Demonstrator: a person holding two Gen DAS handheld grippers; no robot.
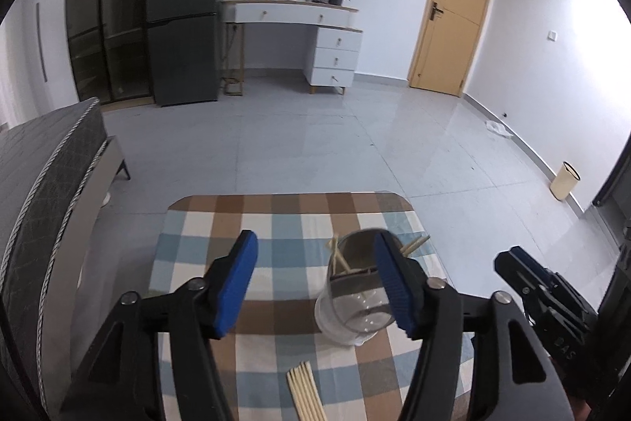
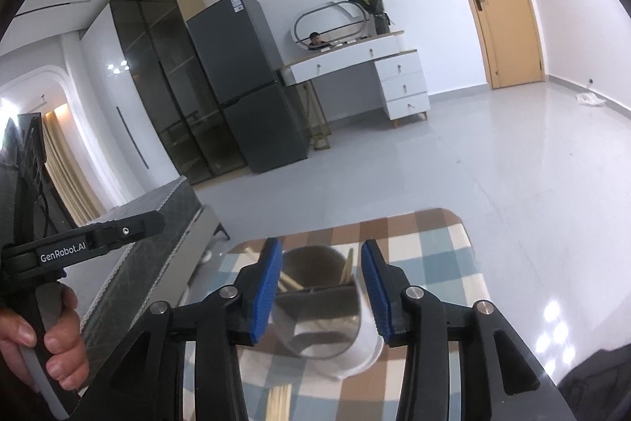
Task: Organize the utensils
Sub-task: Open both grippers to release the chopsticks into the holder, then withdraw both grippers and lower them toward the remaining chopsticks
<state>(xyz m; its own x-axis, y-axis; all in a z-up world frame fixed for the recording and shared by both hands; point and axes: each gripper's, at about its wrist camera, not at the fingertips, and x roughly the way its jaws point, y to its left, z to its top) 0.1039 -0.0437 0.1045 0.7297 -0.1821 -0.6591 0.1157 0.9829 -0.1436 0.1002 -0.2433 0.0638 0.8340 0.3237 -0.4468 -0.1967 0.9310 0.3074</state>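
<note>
Furthest left sat the dark quilted edge of a bed (image 1: 51, 192). Beside it, my left gripper (image 1: 315, 279) stood with its blue pads well apart and nothing between them, over the checked tablecloth (image 1: 268, 223). A bundle of wooden chopsticks (image 1: 305, 393) lay flat on the cloth near me, between the left gripper's arms. Just right of that, the metal utensil holder (image 1: 357, 287) stood upright on the cloth with a few chopsticks already leaning inside; my right pad overlapped its rim in the left wrist view, though I could not tell whether it touched. My right gripper (image 2: 321, 287) was partly parted, empty, the holder showing between and beyond its pads. My hand (image 2: 43, 346) gripped the left handle.
</note>
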